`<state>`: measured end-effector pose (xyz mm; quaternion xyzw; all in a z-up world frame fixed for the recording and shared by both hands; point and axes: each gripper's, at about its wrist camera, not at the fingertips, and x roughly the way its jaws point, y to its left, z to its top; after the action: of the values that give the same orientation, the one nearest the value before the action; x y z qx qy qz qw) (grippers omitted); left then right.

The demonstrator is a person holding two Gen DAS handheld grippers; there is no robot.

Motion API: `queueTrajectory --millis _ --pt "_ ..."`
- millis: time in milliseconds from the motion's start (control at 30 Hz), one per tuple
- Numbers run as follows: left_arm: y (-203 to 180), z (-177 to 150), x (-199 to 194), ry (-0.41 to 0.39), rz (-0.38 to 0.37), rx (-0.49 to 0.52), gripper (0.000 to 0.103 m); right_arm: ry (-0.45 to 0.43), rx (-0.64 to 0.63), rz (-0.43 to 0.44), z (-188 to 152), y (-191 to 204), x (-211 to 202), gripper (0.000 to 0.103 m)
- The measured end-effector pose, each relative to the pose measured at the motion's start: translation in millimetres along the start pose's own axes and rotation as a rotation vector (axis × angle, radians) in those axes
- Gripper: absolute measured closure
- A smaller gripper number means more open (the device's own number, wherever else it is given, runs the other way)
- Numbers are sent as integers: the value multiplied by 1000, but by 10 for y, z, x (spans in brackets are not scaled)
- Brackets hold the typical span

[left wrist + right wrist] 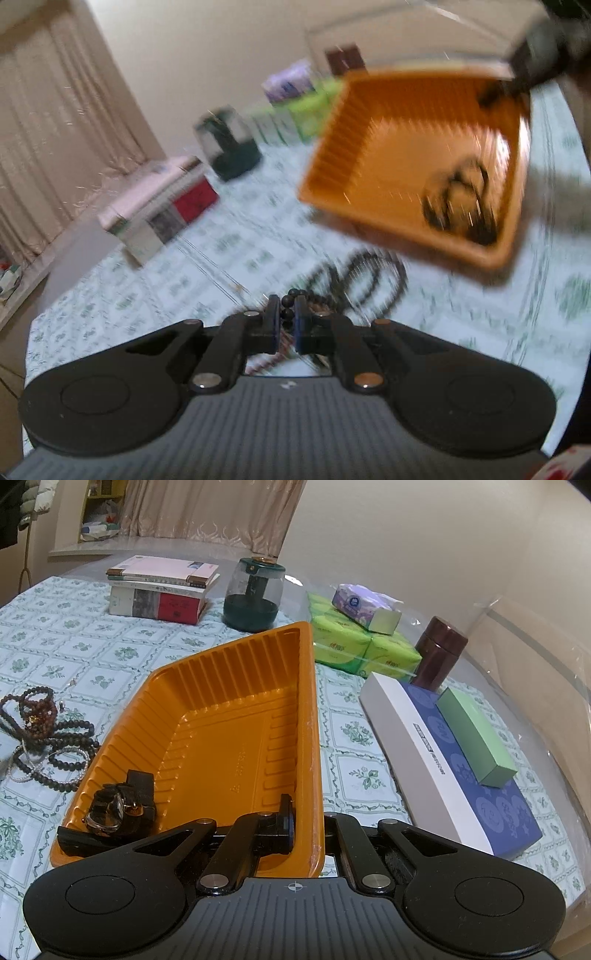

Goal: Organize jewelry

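The job is only partly done. A black wristwatch with a shiny round face (110,810) already lies in the lower left corner of the orange ribbed plastic tray (236,709), and nothing else is in the tray yet. Most of the jewelry is not put away: a heap of dark brown and black bead strings with a small white bead bracelet (48,738) lies on the green flowered tablecloth (354,738), at the left edge of the right wrist view, just beside the tray. The left gripper (287,314) has its two fingers pressed together on a dark bead string (291,295), pinching it in the lower middle of the left wrist view, with the rest of the blurry beads spread on the cloth behind it. The right gripper (308,823) is pinching the near right rim of the tray, one finger inside and one outside, so it seems to hold the tray steady. What looks left to do is to carry the pinched string over the tray, drop it in, and then pick up the other strings too.
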<state>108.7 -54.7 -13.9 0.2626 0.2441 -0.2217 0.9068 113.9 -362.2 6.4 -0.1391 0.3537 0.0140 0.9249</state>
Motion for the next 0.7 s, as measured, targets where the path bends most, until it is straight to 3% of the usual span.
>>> queueTrajectory --millis 300,700 --pt "519 515 -583 -141 44 -103 97 -11 0 1 7 7 -23 99" --pt "918 1091 -1210 -312 103 -124 97 -19 -4 0 30 16 -22 99"
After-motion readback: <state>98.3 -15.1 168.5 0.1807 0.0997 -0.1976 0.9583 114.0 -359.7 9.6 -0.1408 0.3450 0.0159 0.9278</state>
